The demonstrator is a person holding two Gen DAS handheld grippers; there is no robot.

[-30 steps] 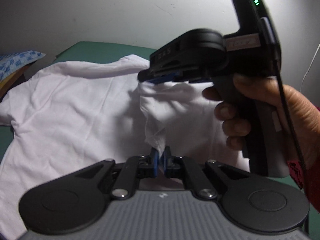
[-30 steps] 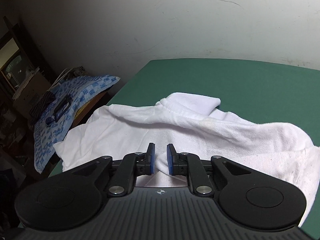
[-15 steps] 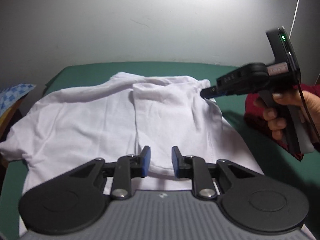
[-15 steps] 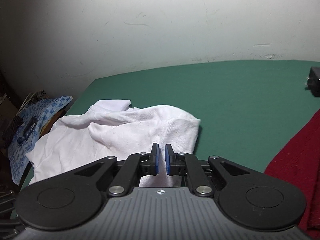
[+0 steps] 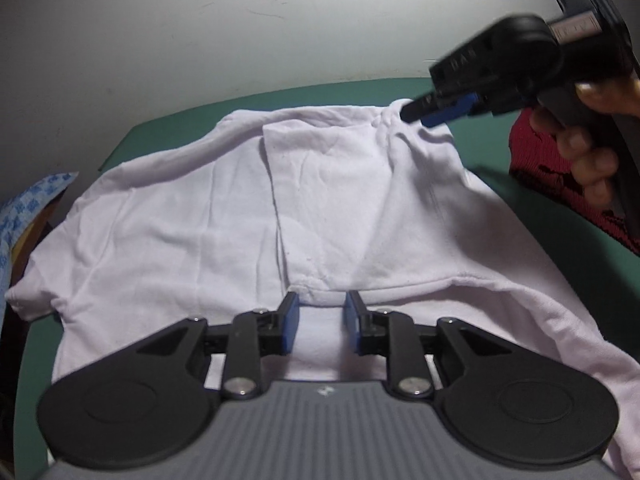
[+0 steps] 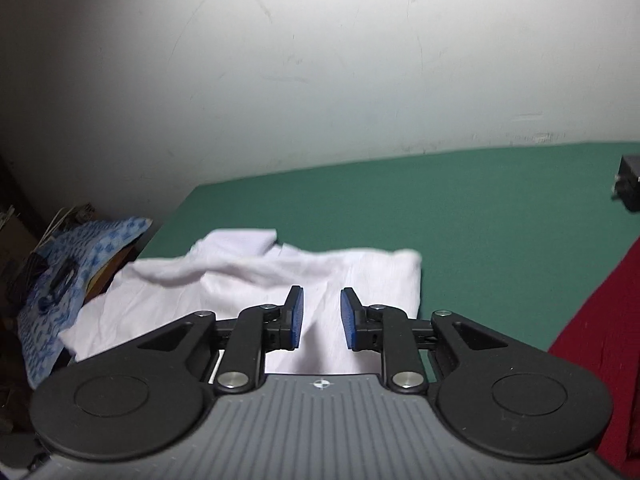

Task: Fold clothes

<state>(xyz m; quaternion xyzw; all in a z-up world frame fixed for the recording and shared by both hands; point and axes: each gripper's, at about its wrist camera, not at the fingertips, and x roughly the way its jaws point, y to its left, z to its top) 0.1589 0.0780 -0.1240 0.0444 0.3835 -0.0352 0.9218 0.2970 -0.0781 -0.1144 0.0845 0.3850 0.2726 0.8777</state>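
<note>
White T-shirt [image 5: 192,216]: spread on the green counter [image 6: 460,208], back side up as far as one can tell; its right part is folded inward as a flap with a straight edge down the middle, and the flap's hem lies just ahead of the left gripper.
Sleeve: one sleeve reaches toward the counter's left edge in the left wrist view.
Left gripper [image 5: 322,326]: low over the near hem of the shirt; jaws a narrow gap apart and opening, with cloth seen below the gap but no pad pressing it.
Right gripper [image 6: 322,318]: over the shirt's far right corner, tips just beside the cloth; jaws a narrow gap apart and opening, nothing pinched between the blue pads.
Right hand [image 5: 592,160]: wrapped round the right gripper's handle, at the upper right of the left wrist view.
Red garment [image 6: 600,340]: on the counter to the right of the shirt, apart from it.
Blue patterned cloth [image 6: 60,280]: off the counter's left edge, over clutter.
Wall [image 6: 320,60]: pale, scuffed, behind the counter.
</note>
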